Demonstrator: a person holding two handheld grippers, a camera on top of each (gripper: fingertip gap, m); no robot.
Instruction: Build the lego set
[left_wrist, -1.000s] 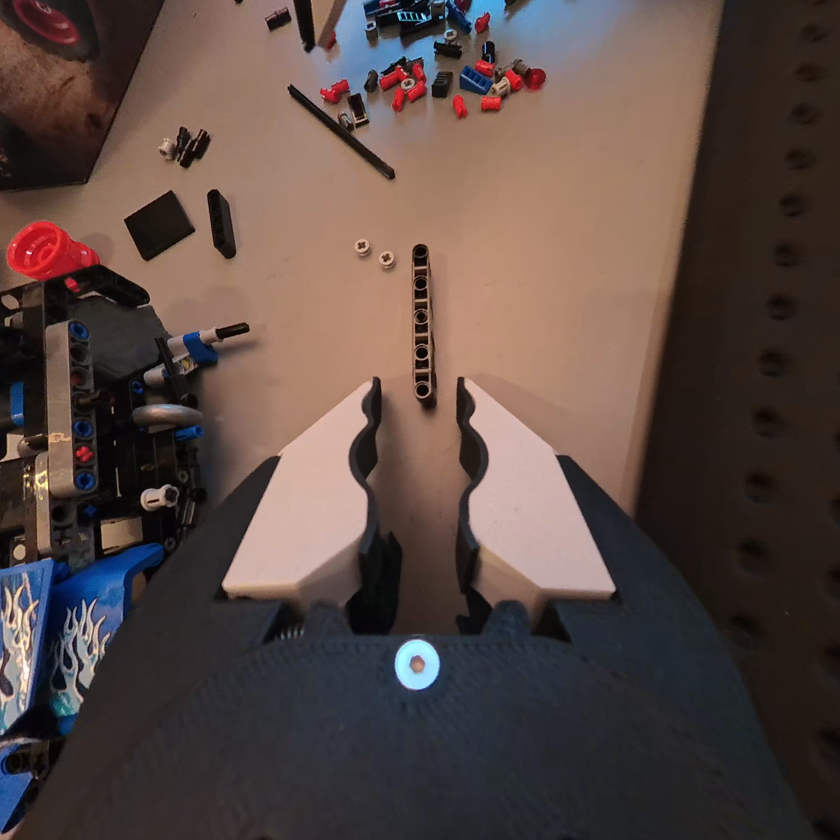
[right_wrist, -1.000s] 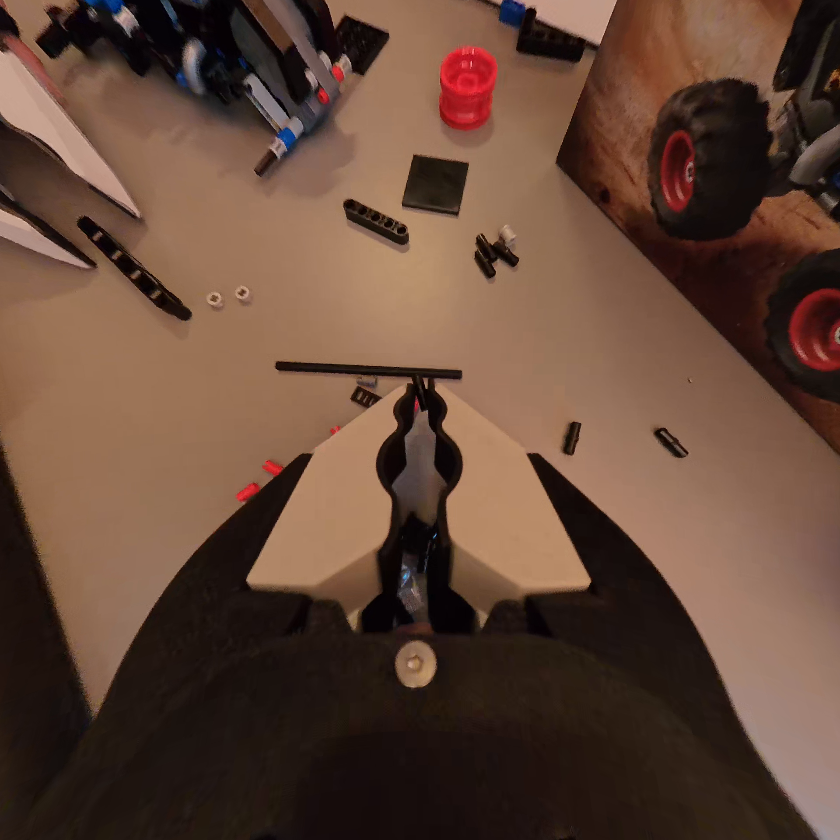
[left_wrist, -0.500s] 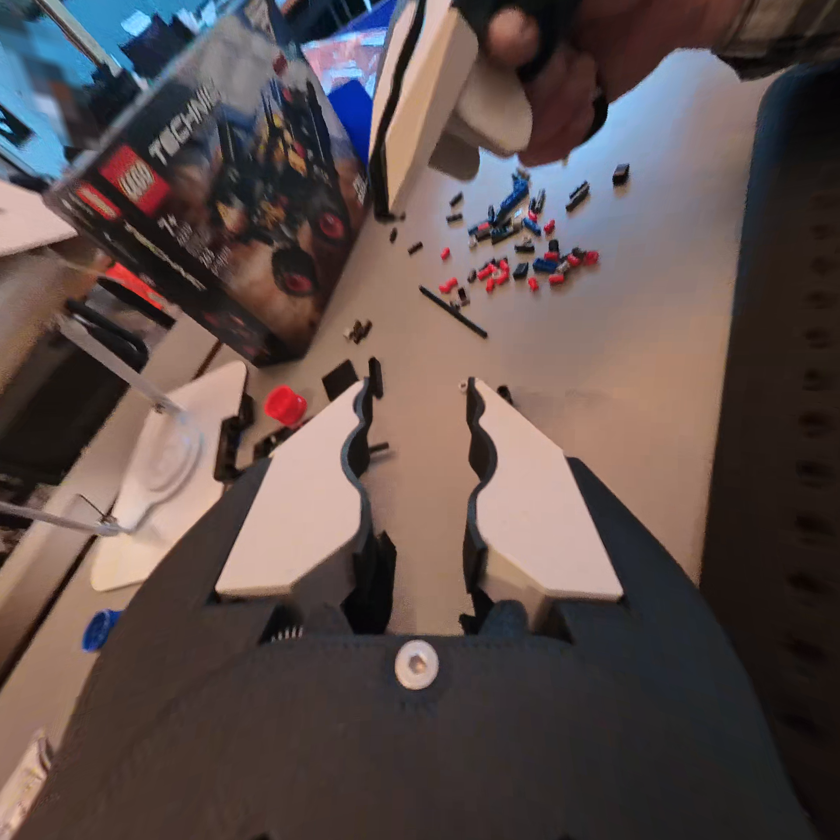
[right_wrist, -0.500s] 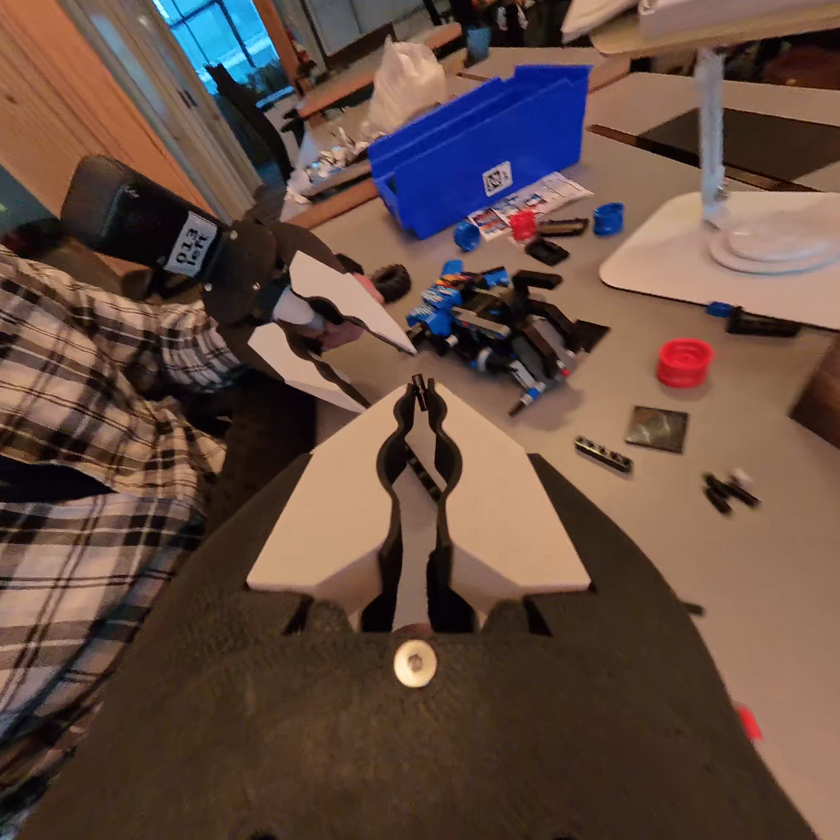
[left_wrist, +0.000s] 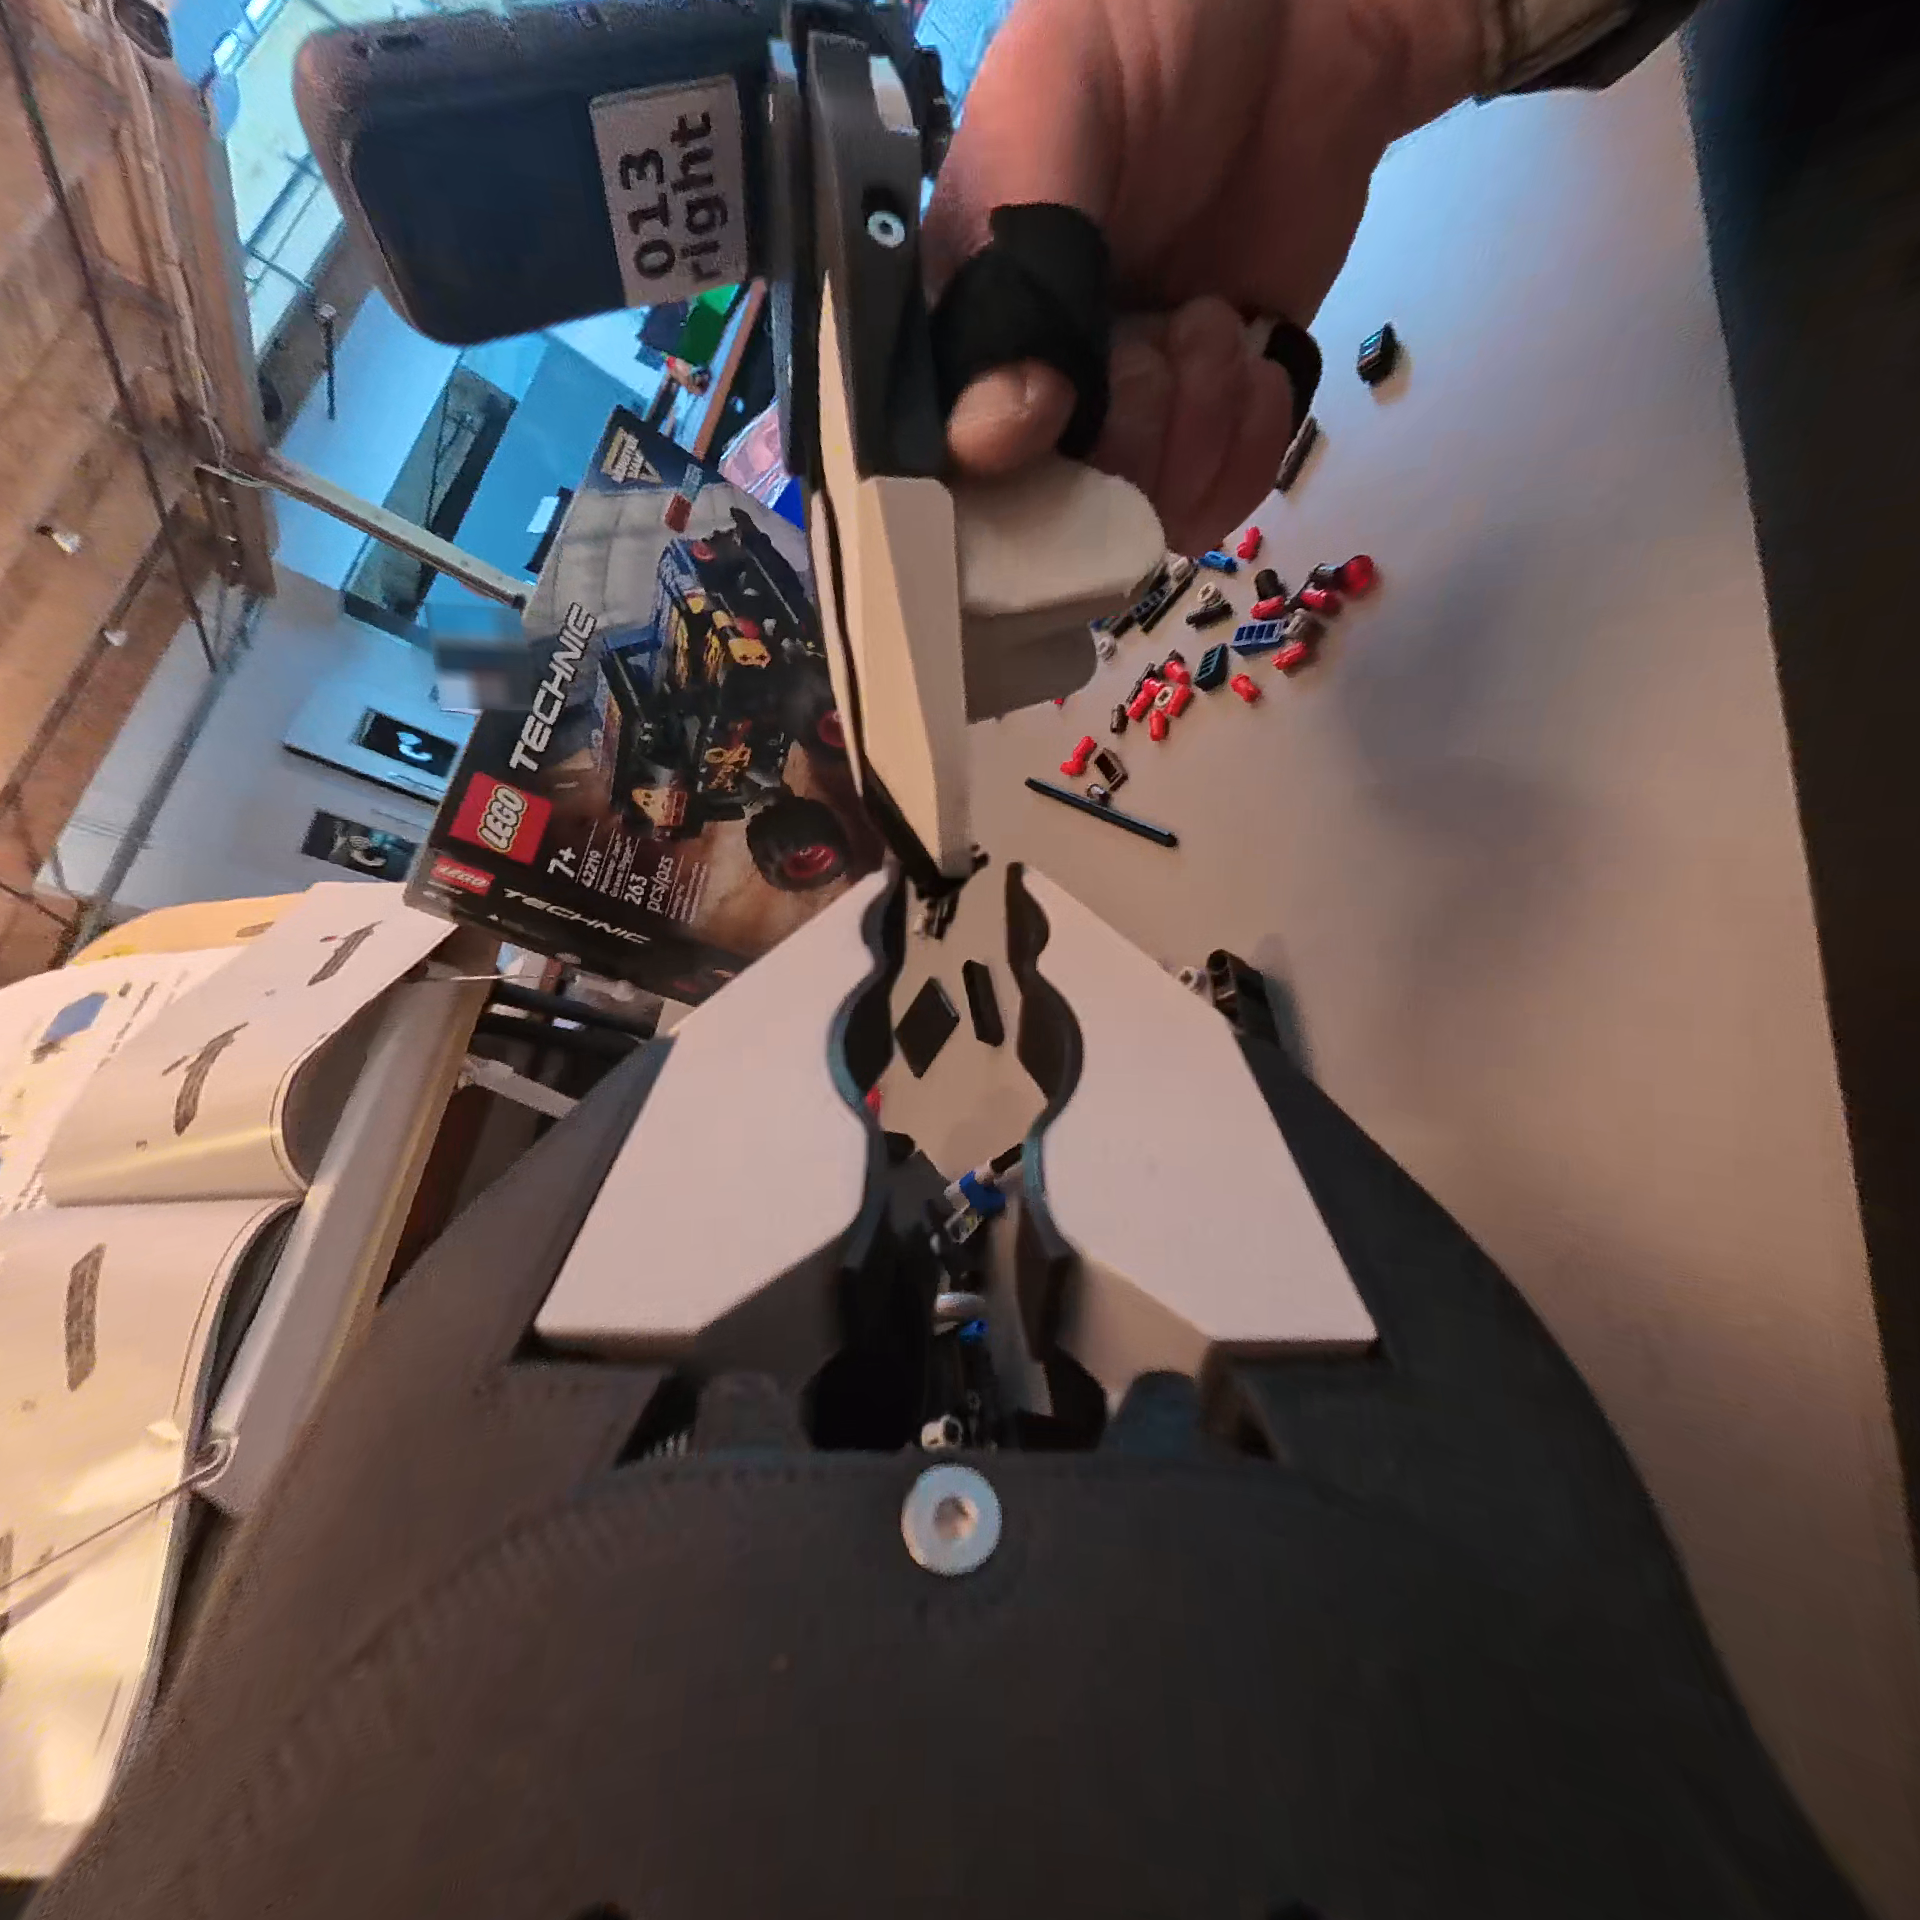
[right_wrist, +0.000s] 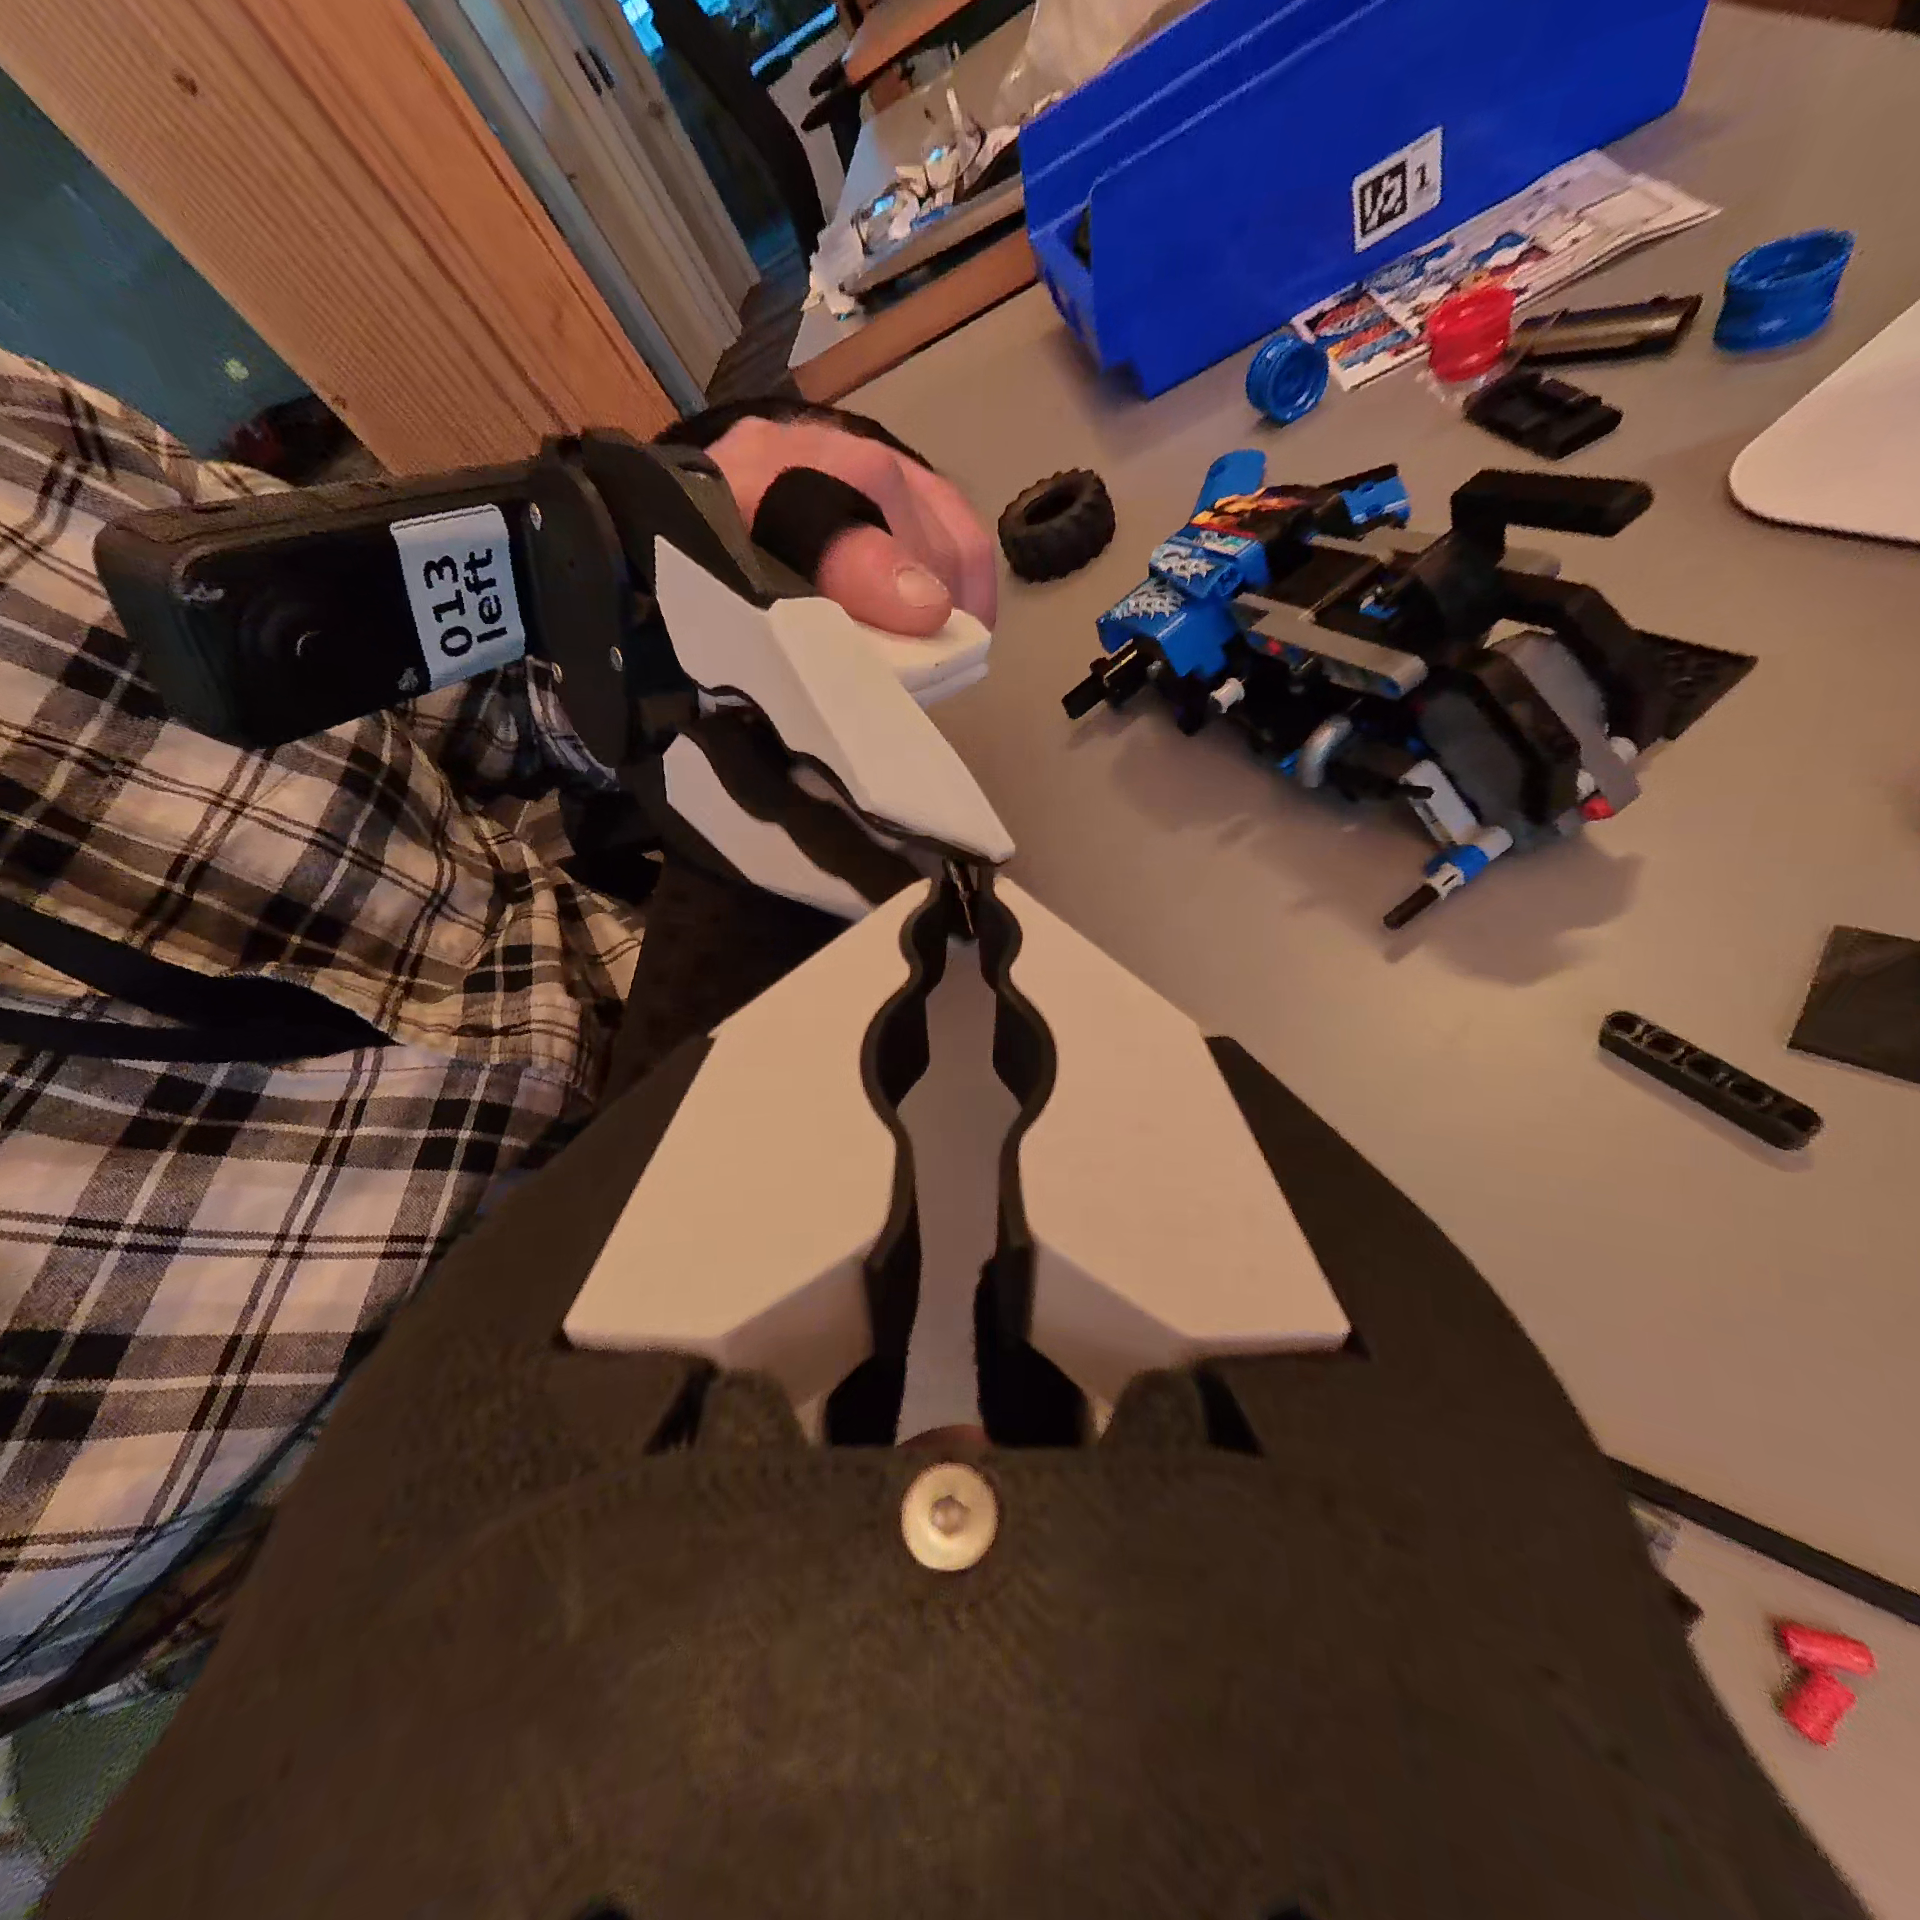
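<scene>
Two tongs meet tip to tip above the bench (right_wrist: 1299, 1039): the right tongs (right_wrist: 964, 902) are pinched on a small black lego piece (right_wrist: 962, 896), while the left tongs (left_wrist: 948, 891) are spread with that piece right at their tips. Counting from the right wrist view: one half-built blue and black truck (right_wrist: 1382, 665) ahead-right of the tongs, one loose tyre (right_wrist: 1056, 523), two blue rims, one red rim, one black beam (right_wrist: 1709, 1081). Only the left wrist view shows the set box (left_wrist: 665, 748) and the scatter of red, blue and black pins (left_wrist: 1226, 644).
</scene>
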